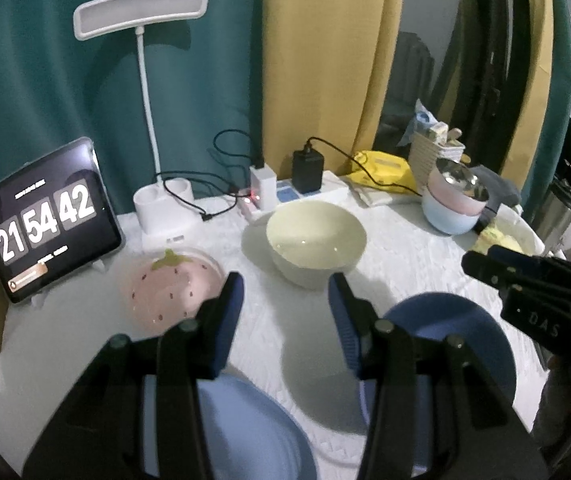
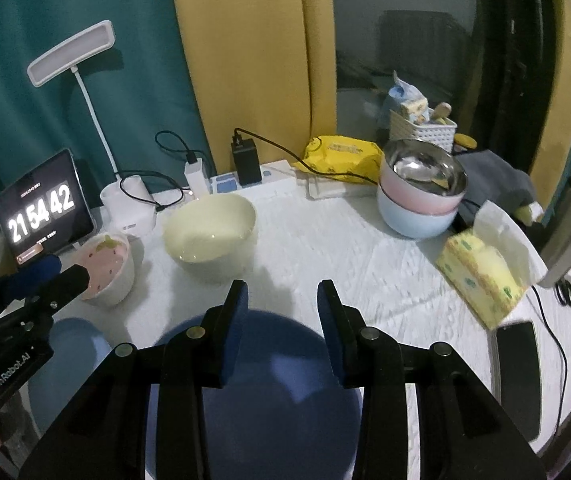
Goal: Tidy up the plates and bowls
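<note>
White quilted cloth covers the table (image 1: 405, 240). Far left edge: tablet (image 1: 47, 220) showing a flip clock, propped upright; just right of it a white desk lamp (image 1: 165, 204) against the back edge. Pink strawberry-pattern bowl (image 1: 173, 292) sits in front of the lamp, near the left edge. Left gripper (image 1: 285, 300): jaws partly open, nothing between the pads, touching nothing visible; only bare cloth shows in the gap. Pink bowl lies just beside its left finger, partly hidden behind it. Light blue plate (image 1: 253, 432) lies at the near edge, under the left finger. Cream bowl (image 1: 315, 240) stands on a pale plate (image 1: 253, 244) at mid-table, directly beyond the gap of the left gripper and well apart from its tips. Dark blue plate (image 2: 277, 392) lies at the near edge, right of the light blue one. Right gripper (image 2: 283, 300): jaws partly open, nothing held; fingers hang over the far rim of the dark blue plate, contact cannot be told. Cream bowl lies beyond it, up and to the left. Toward the back right corner: stacked bowls (image 2: 421, 196), pink on pale blue with a steel bowl holding a spoon on top. Yellow tissue pack (image 2: 481, 276) and a dark phone (image 2: 519, 372) lie near the right edge.
</note>
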{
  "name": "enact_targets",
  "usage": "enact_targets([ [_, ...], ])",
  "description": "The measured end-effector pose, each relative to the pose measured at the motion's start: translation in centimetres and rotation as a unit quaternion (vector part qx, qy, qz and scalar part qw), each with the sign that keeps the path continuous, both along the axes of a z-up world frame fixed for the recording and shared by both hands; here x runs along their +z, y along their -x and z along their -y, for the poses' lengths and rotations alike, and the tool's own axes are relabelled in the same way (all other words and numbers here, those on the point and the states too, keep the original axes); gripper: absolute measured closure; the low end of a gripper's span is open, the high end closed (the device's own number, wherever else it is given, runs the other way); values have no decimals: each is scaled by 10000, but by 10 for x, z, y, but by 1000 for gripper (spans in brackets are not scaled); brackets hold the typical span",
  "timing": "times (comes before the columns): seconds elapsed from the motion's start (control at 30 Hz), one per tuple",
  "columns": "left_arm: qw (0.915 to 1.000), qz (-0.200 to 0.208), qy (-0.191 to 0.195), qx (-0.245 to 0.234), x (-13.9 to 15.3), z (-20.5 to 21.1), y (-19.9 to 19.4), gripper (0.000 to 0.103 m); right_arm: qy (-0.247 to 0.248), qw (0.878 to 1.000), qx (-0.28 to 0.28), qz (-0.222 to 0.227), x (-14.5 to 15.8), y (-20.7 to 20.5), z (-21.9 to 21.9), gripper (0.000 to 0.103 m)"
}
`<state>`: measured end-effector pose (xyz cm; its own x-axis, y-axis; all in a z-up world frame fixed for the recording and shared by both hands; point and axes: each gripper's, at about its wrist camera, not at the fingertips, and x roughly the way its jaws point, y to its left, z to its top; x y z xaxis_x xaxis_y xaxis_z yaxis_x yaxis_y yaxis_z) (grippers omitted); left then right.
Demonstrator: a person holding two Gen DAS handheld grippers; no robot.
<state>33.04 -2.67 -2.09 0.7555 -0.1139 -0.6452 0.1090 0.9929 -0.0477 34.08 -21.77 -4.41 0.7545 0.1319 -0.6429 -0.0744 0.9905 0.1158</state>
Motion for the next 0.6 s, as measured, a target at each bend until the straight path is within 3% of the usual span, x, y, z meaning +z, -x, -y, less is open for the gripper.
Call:
enact_targets([
  [0.6,9990,-440,-58,-1,-16,8,-71,57,20,9994,229,-256,2,-74,-11,65],
])
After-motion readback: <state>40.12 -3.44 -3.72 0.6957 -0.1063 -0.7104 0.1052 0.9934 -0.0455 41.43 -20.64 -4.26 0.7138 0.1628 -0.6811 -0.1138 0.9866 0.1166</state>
